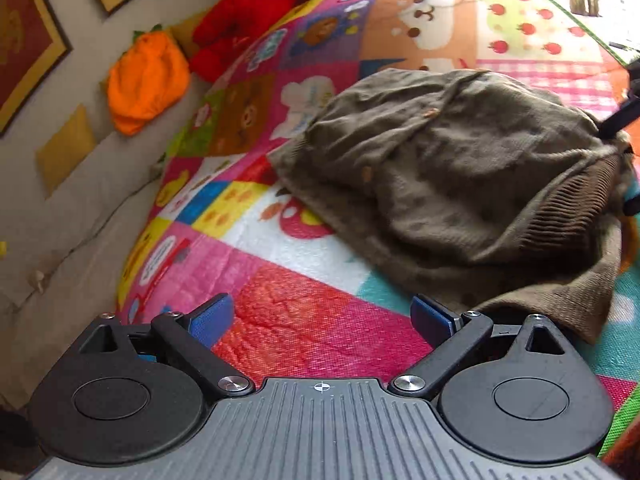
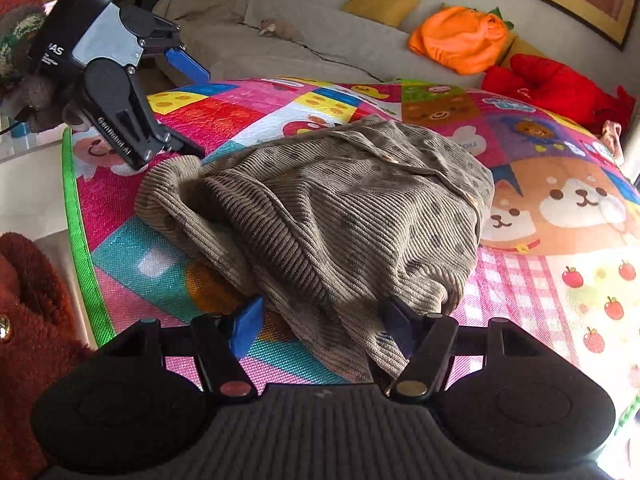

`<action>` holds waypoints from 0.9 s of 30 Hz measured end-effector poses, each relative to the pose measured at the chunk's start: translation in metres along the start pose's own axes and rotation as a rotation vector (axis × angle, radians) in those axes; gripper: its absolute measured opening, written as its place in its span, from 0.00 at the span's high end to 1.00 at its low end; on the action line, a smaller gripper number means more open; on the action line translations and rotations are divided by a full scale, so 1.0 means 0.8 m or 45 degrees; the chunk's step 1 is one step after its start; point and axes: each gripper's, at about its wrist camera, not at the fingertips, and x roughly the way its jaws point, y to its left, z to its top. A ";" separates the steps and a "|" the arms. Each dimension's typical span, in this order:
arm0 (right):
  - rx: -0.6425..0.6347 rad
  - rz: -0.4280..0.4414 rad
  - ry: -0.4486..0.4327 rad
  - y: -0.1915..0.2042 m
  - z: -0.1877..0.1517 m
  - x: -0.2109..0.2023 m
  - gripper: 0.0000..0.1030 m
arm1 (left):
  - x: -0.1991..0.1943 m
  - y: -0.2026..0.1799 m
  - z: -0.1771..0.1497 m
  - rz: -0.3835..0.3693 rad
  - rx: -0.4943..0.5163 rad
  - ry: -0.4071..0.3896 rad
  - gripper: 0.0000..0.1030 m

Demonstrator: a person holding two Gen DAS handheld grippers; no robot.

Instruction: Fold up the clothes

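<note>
An olive-brown knit cardigan (image 1: 460,176) lies bunched and partly folded on a colourful cartoon play mat (image 1: 304,332). It also shows in the right wrist view (image 2: 344,216). My left gripper (image 1: 322,320) is open and empty, just above the mat at the cardigan's near edge; it also shows in the right wrist view (image 2: 188,100), open beside the cardigan's far left corner. My right gripper (image 2: 324,326) is open, with the cardigan's ribbed hem lying between its blue pads (image 2: 246,326).
A grey sofa (image 2: 320,44) runs behind the mat (image 2: 540,288) with an orange pumpkin cushion (image 2: 460,38), a red plush (image 2: 560,88), yellow cushions (image 2: 380,2) and small soft toys. Framed pictures (image 1: 24,36) hang on the wall. A fuzzy brown-red garment (image 2: 28,320) lies off the mat's green edge.
</note>
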 end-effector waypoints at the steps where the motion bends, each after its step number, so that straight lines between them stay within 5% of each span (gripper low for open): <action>1: 0.047 0.023 -0.010 -0.006 0.000 -0.005 0.36 | -0.004 0.015 0.002 -0.051 -0.085 -0.010 0.04; 5: 0.378 0.054 -0.123 -0.056 0.010 -0.032 0.30 | -0.018 0.059 0.011 -0.326 -0.463 -0.069 0.03; 7: 0.557 -0.012 -0.169 -0.089 0.016 -0.022 0.12 | -0.014 0.063 0.017 -0.403 -0.582 -0.095 0.02; 10: 0.707 -0.109 -0.202 -0.126 0.022 0.016 0.00 | -0.002 0.051 0.031 -0.484 -0.702 -0.132 0.02; 16: 0.613 -0.221 -0.106 -0.133 0.023 0.103 0.00 | -0.010 0.013 0.076 -0.633 -0.766 -0.338 0.00; 22: 0.582 -0.356 -0.192 -0.137 0.008 0.071 0.00 | -0.034 -0.021 0.140 -0.724 -0.762 -0.601 0.00; 27: 0.629 -0.112 -0.207 -0.115 0.026 0.080 0.00 | -0.049 -0.036 0.171 -0.686 -0.878 -0.718 0.00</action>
